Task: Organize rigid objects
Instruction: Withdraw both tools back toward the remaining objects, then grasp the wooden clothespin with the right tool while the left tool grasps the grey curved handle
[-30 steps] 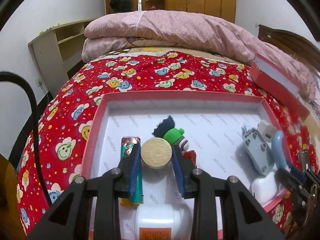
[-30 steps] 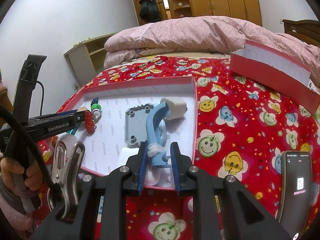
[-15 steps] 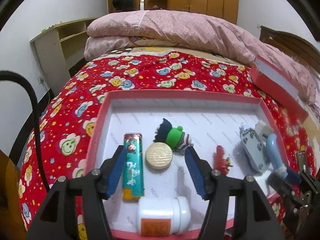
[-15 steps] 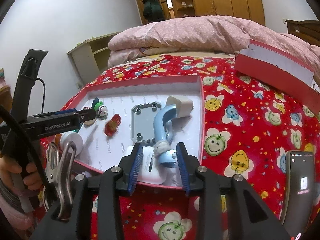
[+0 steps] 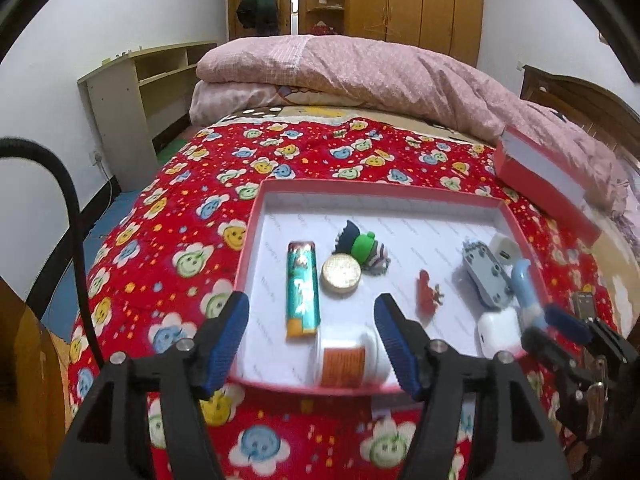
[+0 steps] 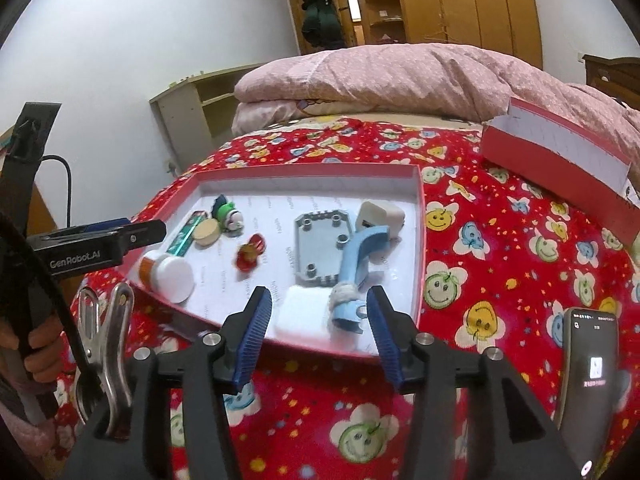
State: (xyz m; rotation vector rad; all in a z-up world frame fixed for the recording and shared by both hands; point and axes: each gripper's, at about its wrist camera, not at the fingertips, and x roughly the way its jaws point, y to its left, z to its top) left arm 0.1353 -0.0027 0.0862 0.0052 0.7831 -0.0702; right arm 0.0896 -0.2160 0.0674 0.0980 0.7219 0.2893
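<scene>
A red tray (image 5: 248, 248) with a white floor lies on the flowered bedspread. In it are a green lighter (image 5: 303, 288), a round wooden disc (image 5: 341, 278), a green-hatted figurine (image 5: 362, 248), a small red toy (image 5: 426, 294), a grey plate (image 5: 484, 276), a white charger (image 5: 505, 248), a blue handle (image 5: 524, 284), a white case (image 5: 498, 332) and a white bottle (image 5: 348, 360) with an orange label. My left gripper (image 5: 311, 302) hangs over the tray's near edge, jaws opening, gripping nothing. My right gripper (image 6: 318, 296) is opening too; the blue handle's (image 6: 352, 264) end lies loose between its pads.
A red box lid (image 6: 560, 156) rests on the bed at the back right. A phone (image 6: 588, 376) stands at the right edge and a metal clip (image 6: 104, 332) hangs at the left. A folded pink quilt (image 5: 360, 68) fills the bed's far end.
The left gripper let go of the wooden disc, opened wide and drew back from the tray. The right gripper released the blue handle, which now lies in the tray, and opened.
</scene>
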